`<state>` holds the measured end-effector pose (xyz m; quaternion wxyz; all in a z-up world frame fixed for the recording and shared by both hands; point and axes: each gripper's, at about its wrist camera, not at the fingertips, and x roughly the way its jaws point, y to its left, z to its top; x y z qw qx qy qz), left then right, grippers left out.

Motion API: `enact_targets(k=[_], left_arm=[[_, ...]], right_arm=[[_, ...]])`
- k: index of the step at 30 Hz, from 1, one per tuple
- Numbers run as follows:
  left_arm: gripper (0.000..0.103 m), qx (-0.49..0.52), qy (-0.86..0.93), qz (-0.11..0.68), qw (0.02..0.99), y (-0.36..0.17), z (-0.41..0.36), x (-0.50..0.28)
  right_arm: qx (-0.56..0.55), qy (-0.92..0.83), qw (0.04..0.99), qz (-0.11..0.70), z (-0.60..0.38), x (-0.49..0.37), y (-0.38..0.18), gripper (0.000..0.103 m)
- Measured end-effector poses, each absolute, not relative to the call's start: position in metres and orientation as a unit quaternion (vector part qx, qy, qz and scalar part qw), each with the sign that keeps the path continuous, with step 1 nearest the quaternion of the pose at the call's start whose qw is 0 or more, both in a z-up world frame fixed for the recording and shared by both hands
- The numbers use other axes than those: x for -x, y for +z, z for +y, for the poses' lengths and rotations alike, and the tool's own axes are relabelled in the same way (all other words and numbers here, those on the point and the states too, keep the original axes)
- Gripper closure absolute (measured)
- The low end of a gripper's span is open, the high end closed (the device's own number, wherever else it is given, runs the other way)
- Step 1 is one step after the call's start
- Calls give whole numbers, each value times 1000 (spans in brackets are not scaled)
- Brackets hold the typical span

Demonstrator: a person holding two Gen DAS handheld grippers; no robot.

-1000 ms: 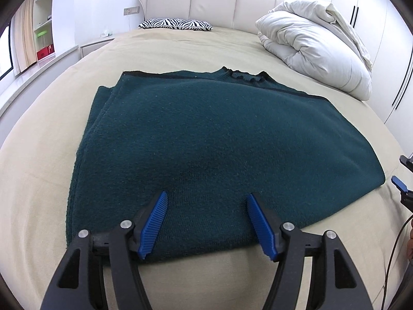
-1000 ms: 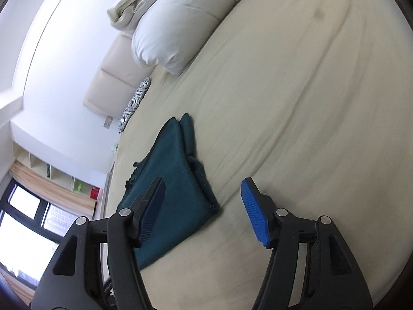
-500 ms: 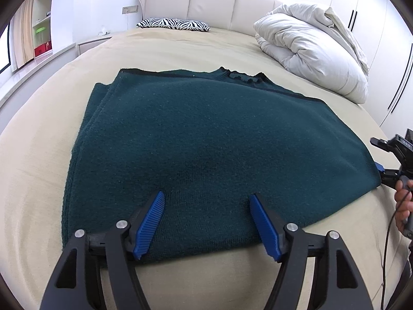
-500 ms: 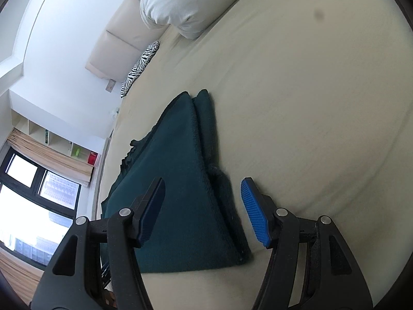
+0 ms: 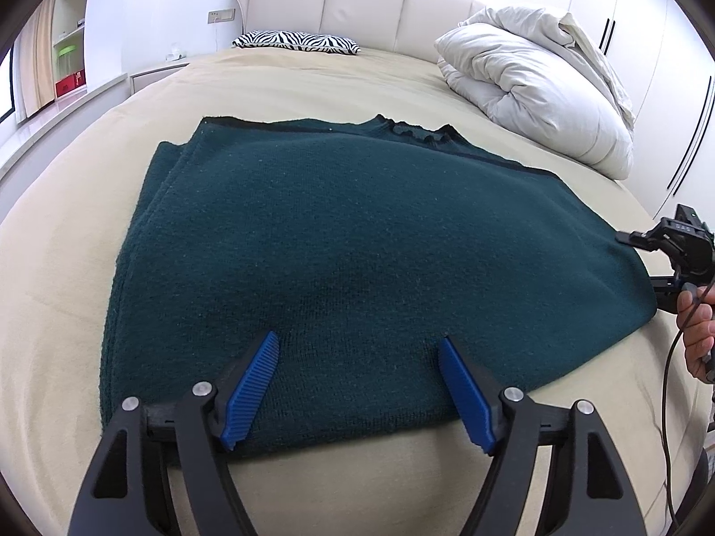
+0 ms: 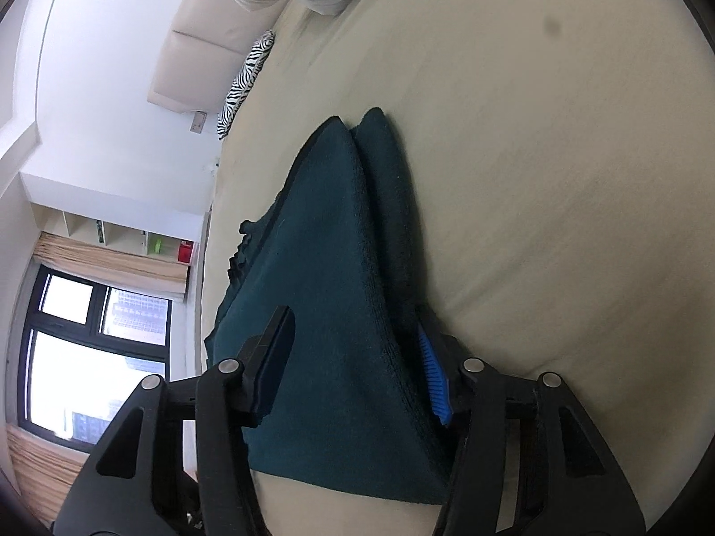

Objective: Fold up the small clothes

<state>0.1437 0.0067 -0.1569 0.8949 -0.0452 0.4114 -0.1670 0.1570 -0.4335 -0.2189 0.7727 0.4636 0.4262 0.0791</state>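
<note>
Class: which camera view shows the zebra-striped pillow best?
The left wrist view: the zebra-striped pillow lies flat against the headboard, its whole striped top visible. The right wrist view shows it only edge-on, tilted and narrow.

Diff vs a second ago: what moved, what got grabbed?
The right claw swung in to the sweater's right edge and now straddles it, jaws closing around the folded layers. The left claw stayed over the near hem, opening slightly, holding nothing. The sweater, bed and duvet are unchanged.
</note>
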Motion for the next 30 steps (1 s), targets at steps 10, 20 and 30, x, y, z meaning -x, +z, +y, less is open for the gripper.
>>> enact_targets(k=[10, 20, 30], left_arm=[[27, 58, -173, 409, 894, -157, 10, -144], [27, 108, -196, 405, 886, -152, 24, -144], [37, 251, -215, 367, 870, -128, 91, -143]], right_arm=[[-458, 61, 767, 446, -418, -172, -227, 84], [-405, -1, 792, 457, -391, -182, -209, 88], [-191, -77, 862, 464, -277, -214, -130, 89]])
